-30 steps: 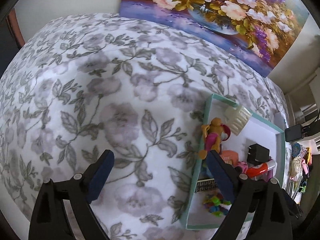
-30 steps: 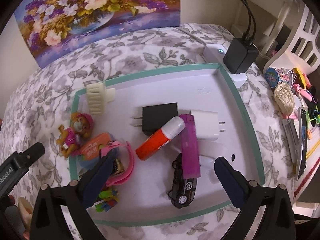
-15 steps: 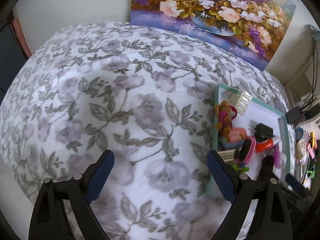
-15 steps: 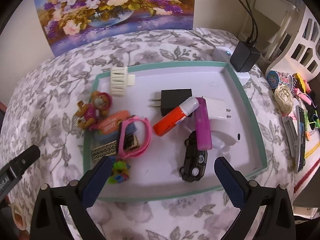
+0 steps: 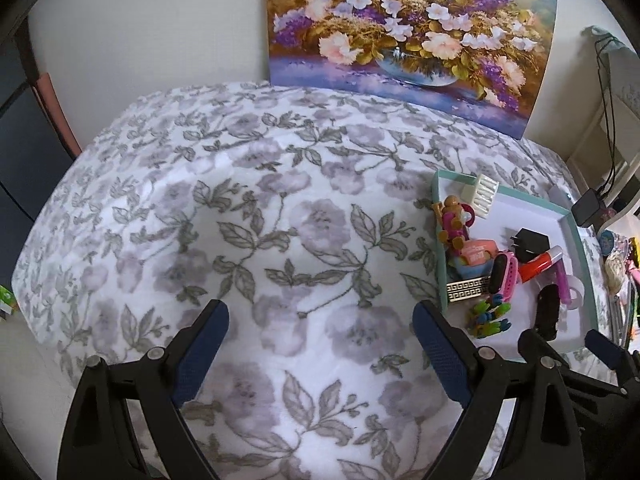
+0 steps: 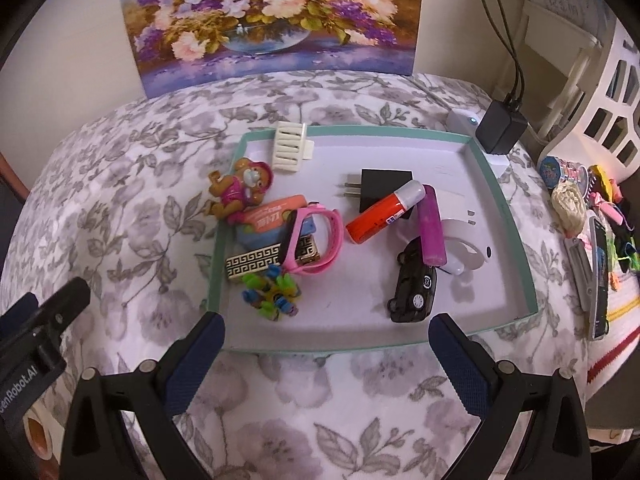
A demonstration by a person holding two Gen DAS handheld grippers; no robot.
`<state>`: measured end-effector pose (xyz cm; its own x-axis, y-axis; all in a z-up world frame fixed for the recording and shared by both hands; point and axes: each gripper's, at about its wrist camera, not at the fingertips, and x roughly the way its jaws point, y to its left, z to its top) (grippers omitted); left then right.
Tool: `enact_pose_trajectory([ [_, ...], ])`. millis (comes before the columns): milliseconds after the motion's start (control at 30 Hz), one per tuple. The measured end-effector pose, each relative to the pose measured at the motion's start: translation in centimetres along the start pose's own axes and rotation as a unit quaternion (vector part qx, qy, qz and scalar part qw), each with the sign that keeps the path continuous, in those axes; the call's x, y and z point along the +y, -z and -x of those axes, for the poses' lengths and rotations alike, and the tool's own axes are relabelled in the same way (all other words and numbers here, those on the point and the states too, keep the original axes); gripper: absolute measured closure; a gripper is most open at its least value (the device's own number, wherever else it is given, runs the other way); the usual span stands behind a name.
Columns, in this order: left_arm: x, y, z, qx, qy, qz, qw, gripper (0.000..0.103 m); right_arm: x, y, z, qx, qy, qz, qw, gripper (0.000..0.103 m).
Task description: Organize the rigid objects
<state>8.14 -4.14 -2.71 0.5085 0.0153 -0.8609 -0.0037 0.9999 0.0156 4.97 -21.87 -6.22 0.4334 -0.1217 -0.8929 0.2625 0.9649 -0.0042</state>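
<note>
A shallow teal-rimmed tray lies on the floral cloth and holds a black toy car, a red glue stick, a purple tube, a black plug, a pink watch, a bear figure, a cream clip and a green toy. My right gripper hangs open just in front of the tray, holding nothing. My left gripper is open over bare cloth, left of the tray.
A flower painting leans on the wall behind. A black charger with cables sits at the tray's far right corner. Hair ties, a phone and small clutter line the right edge. The cloth spreads wide to the left.
Both grippers have pulled back and up from the tray, so more of the table and painting shows. The tray's contents have not moved. Both stay open.
</note>
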Motion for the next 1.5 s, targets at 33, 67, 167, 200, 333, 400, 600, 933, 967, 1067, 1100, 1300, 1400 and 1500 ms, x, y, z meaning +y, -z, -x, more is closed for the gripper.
enact_pose_trajectory([
  [33, 0.1, 0.1, 0.3, -0.005, -0.005, -0.002, 1.0, 0.009, 0.0, 0.1, 0.2, -0.002, -0.002, 0.0, 1.0, 0.0],
  [67, 0.2, 0.1, 0.4, -0.008, -0.008, -0.003, 0.9999, 0.009, 0.1, 0.2, 0.3, -0.004, -0.004, 0.0, 1.0, 0.0],
  [167, 0.4, 0.0, 0.7, -0.014, -0.01, 0.001, 0.9999, 0.009, 0.1, 0.4, 0.7, -0.008, -0.01, -0.002, 1.0, 0.0],
  [200, 0.5, 0.0, 0.7, -0.014, -0.01, 0.002, 0.9999, 0.009, 0.1, 0.4, 0.8, -0.009, -0.011, -0.003, 1.0, 0.0],
  [333, 0.6, 0.0, 0.7, -0.013, -0.009, 0.0, 0.9999, 0.009, -0.1, 0.4, 1.1, -0.013, -0.014, -0.008, 1.0, 0.0],
  [400, 0.6, 0.0, 0.6, -0.011, -0.008, -0.002, 0.9999, 0.009, -0.2, 0.3, 1.1, -0.014, -0.016, -0.01, 1.0, 0.0],
  [600, 0.3, 0.2, 0.3, -0.005, -0.007, -0.009, 0.9999, 0.009, -0.5, 0.1, 1.2, -0.015, -0.017, -0.014, 1.0, 0.0],
  [933, 0.3, 0.1, 0.2, -0.005, -0.008, -0.01, 0.9999, 0.009, -0.8, 0.0, 1.0, -0.013, -0.014, -0.018, 1.0, 0.0],
  [967, 0.3, 0.1, 0.1, -0.004, -0.008, -0.01, 0.9999, 0.009, -0.7, 0.0, 1.0, -0.013, -0.014, -0.019, 1.0, 0.0],
  [1067, 0.2, 0.1, 0.1, -0.003, -0.008, -0.009, 0.9999, 0.009, -0.7, 0.0, 1.0, -0.012, -0.014, -0.018, 1.0, 0.0],
  [1100, 0.2, 0.1, 0.1, -0.003, -0.008, -0.009, 0.9999, 0.009, -0.7, 0.1, 1.0, -0.012, -0.014, -0.018, 1.0, 0.0],
  [1300, 0.2, 0.2, 0.0, -0.002, -0.01, -0.01, 0.9999, 0.009, -0.7, 0.1, 1.0, -0.009, -0.015, -0.018, 1.0, 0.0],
  [1400, 0.3, 0.3, -0.2, 0.001, -0.011, -0.012, 0.9999, 0.009, -0.7, 0.1, 0.9, -0.009, -0.015, -0.018, 1.0, 0.0],
  [1500, 0.4, 0.3, -0.2, 0.0, -0.012, -0.013, 0.9998, 0.009, -0.7, 0.1, 0.9, -0.01, -0.015, -0.018, 1.0, 0.0],
])
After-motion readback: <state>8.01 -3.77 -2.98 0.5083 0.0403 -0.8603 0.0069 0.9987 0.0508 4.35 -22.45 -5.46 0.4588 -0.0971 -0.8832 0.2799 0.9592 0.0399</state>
